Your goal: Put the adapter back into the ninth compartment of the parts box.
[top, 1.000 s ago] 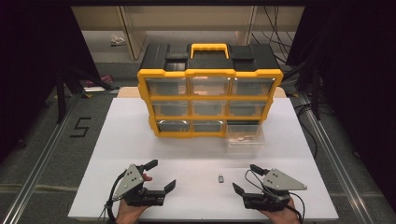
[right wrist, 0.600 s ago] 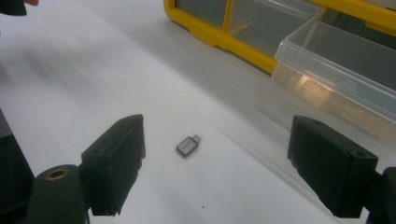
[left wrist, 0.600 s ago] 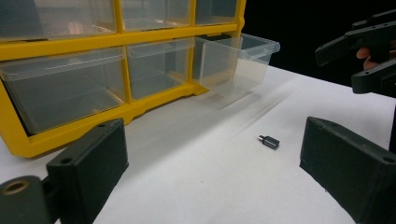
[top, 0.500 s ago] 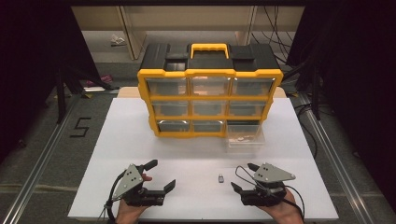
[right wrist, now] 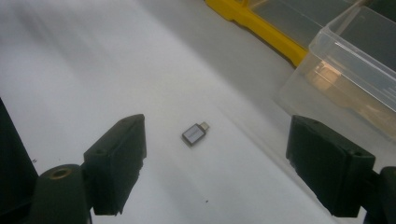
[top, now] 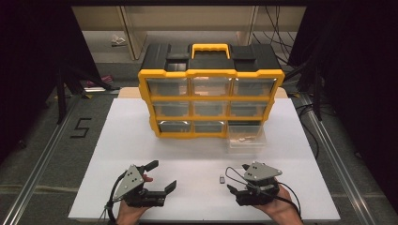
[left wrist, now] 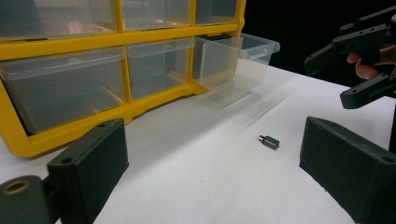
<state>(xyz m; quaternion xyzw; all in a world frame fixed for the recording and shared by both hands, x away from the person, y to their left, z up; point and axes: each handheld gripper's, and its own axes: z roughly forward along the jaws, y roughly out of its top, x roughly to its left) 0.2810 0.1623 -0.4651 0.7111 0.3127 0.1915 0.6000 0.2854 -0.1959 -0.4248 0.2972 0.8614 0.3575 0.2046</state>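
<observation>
- Yellow frame and black top mark out the drawer cabinet (top: 211, 89) standing toward the far side of the white worktop (top: 117, 136), with three rows of clear drawers facing the person.
- Its bottom-right drawer (top: 245, 137) is pulled well out, resting on the worktop in front of the cabinet; something pale lies inside, too blurred to name.
- A small grey adapter (top: 221, 178) with a metal plug at one end lies flat on the worktop, well in front of the cabinet, nearer the person's right side.
- The right gripper (top: 239, 177) sits low at the near edge, held in the person's right hand (top: 281, 211), jaws spread wide with nothing between them but open worktop. In the right gripper view the adapter (right wrist: 194, 134) lies ahead, between the lines of the two jaws and touching neither.
- The left gripper (top: 162, 176) is held near the worktop's front edge, on the left, jaws also apart and empty, pointing across toward the right.
- From the left gripper view the adapter (left wrist: 269, 141) lies closer to the right-hand jaw, and the right gripper (left wrist: 362, 60) shows farther off at the upper right.
</observation>
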